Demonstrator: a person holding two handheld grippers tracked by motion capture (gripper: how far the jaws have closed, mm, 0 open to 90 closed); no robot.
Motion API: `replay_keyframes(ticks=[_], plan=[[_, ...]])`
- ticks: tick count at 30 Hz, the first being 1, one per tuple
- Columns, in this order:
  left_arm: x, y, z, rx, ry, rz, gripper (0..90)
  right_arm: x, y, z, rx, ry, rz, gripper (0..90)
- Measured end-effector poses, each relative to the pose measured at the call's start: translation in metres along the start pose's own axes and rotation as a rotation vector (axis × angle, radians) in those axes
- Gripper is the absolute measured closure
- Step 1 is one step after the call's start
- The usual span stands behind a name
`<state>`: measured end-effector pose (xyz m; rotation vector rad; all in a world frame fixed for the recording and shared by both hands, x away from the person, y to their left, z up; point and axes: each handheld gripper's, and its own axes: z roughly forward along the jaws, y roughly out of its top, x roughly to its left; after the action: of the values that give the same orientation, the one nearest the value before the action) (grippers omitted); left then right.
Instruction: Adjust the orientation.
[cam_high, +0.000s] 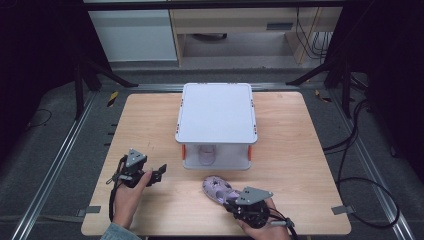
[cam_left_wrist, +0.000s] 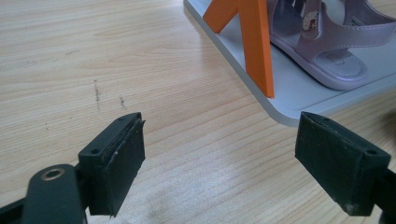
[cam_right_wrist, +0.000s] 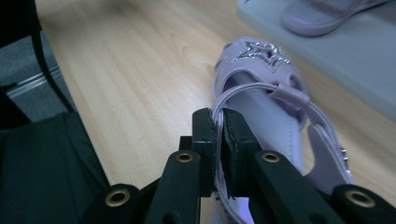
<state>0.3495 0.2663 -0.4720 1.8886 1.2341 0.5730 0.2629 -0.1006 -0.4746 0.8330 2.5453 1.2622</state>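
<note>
Work in hand: stowing a pair of lilac strapped sandals in the white two-tier plastic rack with orange posts (cam_high: 216, 112) at mid-table.

One sandal of the pair (cam_high: 207, 153) already rests on the rack's lower shelf, beneath the top tier; judged half done.

The second lilac sandal with a glittered star on the toe (cam_right_wrist: 261, 88) lies on the light wooden table (cam_high: 300, 160), just in front of the rack and apart from it. The right gripper (cam_right_wrist: 219, 140) has its jaws closed tight on this sandal's thin heel strap.

The left gripper (cam_left_wrist: 219, 158) stands wide apart, grasping nothing, hovering low over the table near the rack's front corner.

Outstanding, in my judgement: lift the held sandal and seat it beside its mate on the lower shelf.
</note>
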Motion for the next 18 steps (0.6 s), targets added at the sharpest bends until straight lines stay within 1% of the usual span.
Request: replay_keyframes(ticks=[3,5,8,10,11,14,16,18], plan=[[0.0,0.0,0.0,0.0,0.001,0.002,14.9,0.002,-0.003,0.002,0.018,0.012,-0.01,80.3],[0.0,0.0,0.0,0.001,0.002,0.0,14.9,0.002,-0.004,-0.001,0.014,0.023,-0.012,75.4],[0.0,0.0,0.0,0.004,0.003,0.002,14.9,0.002,-0.001,-0.011,0.004,0.031,-0.024,71.0],[0.0,0.0,0.0,0.003,0.003,0.003,14.9,0.001,0.001,-0.021,-0.007,0.026,-0.029,69.3],[0.0,0.0,0.0,0.001,0.002,0.0,15.0,-0.001,0.002,-0.025,-0.012,0.019,-0.032,68.7],[-0.001,0.0,0.001,0.004,0.003,0.004,15.0,-0.011,0.005,-0.035,-0.013,-0.029,-0.048,66.6],[-0.001,0.0,0.001,0.006,0.003,0.005,15.0,-0.019,0.006,-0.035,0.001,-0.054,-0.059,64.8],[-0.001,0.0,0.0,0.004,0.002,0.004,15.0,-0.025,0.007,-0.031,0.011,-0.057,-0.059,63.6]])
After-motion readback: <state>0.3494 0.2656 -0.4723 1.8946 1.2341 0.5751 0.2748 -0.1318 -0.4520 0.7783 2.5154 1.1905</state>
